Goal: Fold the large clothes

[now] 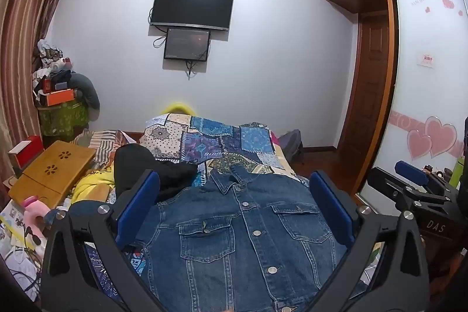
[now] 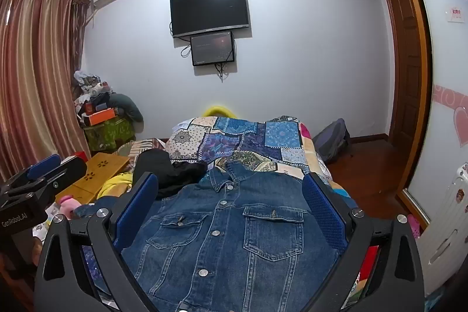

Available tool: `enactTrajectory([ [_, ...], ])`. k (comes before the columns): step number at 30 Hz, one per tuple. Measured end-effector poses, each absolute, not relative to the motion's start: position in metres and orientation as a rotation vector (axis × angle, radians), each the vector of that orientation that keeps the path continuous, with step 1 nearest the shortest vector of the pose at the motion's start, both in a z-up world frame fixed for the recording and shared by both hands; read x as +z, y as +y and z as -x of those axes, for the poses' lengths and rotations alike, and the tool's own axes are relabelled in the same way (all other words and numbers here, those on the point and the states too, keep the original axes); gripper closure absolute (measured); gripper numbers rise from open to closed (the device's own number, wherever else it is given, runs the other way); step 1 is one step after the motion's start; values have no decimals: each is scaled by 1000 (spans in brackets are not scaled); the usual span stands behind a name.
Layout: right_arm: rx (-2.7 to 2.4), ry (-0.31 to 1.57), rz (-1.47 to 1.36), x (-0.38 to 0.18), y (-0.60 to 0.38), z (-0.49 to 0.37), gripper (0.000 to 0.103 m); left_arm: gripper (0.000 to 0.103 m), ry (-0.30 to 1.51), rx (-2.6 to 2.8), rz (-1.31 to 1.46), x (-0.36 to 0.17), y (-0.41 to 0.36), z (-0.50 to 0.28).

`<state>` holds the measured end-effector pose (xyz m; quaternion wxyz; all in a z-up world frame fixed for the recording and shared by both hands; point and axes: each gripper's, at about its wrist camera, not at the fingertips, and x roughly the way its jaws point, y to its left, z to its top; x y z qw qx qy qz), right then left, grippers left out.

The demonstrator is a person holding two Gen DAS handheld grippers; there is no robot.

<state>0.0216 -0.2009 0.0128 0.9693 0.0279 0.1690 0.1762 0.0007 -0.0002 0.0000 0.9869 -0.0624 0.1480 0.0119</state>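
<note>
A blue denim jacket lies flat and buttoned, front up, collar away from me, on a patchwork bedspread. It also shows in the right wrist view. My left gripper is open and empty, held above the jacket's lower half. My right gripper is open and empty too, above the jacket, to the right of the left one. The right gripper shows at the right edge of the left wrist view. The left gripper shows at the left edge of the right wrist view.
A black garment lies just left of the jacket's collar. A wooden lap table, yellow cloth and clutter sit on the bed's left side. A backpack stands on the floor at right, near a wardrobe.
</note>
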Motion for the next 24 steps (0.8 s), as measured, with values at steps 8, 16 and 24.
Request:
enactTrajectory([
  [8, 355, 344, -57, 14, -201, -22, 5, 0, 294, 20, 131, -1, -1, -5],
  [16, 354, 344, -55, 14, -200, -22, 5, 0, 293, 17, 132, -5, 4, -6],
  [24, 353, 345, -54, 15, -199, -22, 5, 0, 290, 22, 124, -4, 0, -6],
])
